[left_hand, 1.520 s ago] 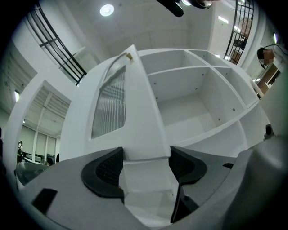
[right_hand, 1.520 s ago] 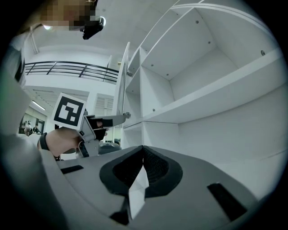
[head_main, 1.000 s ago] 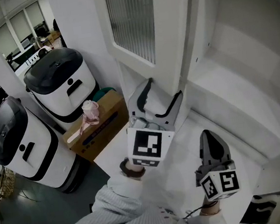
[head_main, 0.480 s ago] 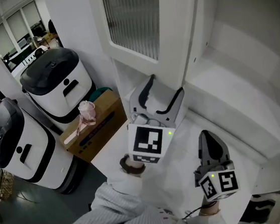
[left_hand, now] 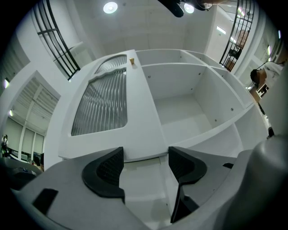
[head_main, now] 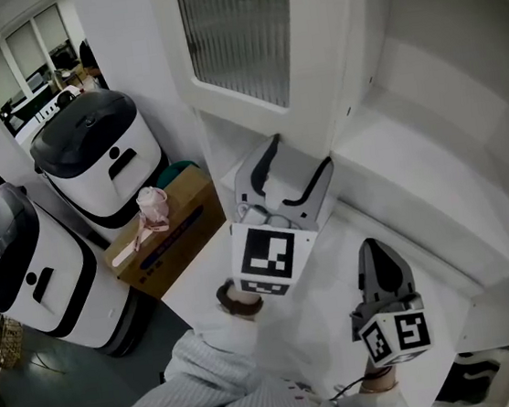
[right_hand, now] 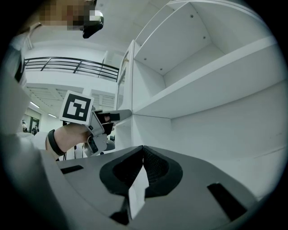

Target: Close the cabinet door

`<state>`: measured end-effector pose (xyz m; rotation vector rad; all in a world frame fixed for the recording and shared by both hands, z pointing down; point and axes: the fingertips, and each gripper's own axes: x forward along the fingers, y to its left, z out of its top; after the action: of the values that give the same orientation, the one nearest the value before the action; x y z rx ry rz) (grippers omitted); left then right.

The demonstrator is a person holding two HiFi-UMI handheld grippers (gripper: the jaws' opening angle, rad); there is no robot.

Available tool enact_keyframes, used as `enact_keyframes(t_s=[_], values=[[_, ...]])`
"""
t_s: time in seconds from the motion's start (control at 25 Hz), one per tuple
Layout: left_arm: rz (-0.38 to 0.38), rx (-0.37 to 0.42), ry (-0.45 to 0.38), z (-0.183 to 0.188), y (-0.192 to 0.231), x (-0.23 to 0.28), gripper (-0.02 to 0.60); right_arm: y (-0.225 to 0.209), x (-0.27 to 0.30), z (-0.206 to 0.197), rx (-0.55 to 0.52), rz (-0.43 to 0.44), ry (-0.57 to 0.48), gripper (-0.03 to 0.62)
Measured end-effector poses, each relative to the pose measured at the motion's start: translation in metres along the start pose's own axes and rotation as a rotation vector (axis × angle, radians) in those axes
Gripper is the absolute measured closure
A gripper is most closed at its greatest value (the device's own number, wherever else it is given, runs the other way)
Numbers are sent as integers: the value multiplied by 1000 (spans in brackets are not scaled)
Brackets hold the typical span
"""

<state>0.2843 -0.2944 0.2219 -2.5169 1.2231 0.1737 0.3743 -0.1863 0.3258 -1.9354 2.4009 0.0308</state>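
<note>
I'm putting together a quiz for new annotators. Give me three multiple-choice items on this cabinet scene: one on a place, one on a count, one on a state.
1. Where is the cardboard box?
A) on a shelf inside the cabinet
B) low down, next to the white machines
C) hanging from the door

2. How many white machines with black tops stand at the left?
A) one
B) two
C) four

3. How do the left gripper's jaws stand?
A) apart
B) pressed together
C) clamped on the box

Answers:
1 B: the head view shows it down beside the nearer machine.
2 B: two stand there, one behind the other.
3 A: its own view shows a clear gap between the jaws, with the cabinet door ahead of them.
</note>
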Motion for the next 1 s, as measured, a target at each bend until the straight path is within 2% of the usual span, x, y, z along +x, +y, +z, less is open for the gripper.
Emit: enact_keyframes(t_s=[0.36,0.48,0.6,0.76,1.0], values=[[1,-1,2,-1,0,3,272,-5,0,-1,-1,-5,3,582],[-10,-28,-19,0,0,2,272,-3,0,0,0,1,-1,582],[-38,-74,-34,2,1,0,272,0,-1,3,-2,7,-7,582],[-100,-140,-8,5,-2,-8,281,6,-5,8,-5,25,-14,582],[-157,-156,19,10,-24,-39,314,28,-16,19,-11,74,-32,582]])
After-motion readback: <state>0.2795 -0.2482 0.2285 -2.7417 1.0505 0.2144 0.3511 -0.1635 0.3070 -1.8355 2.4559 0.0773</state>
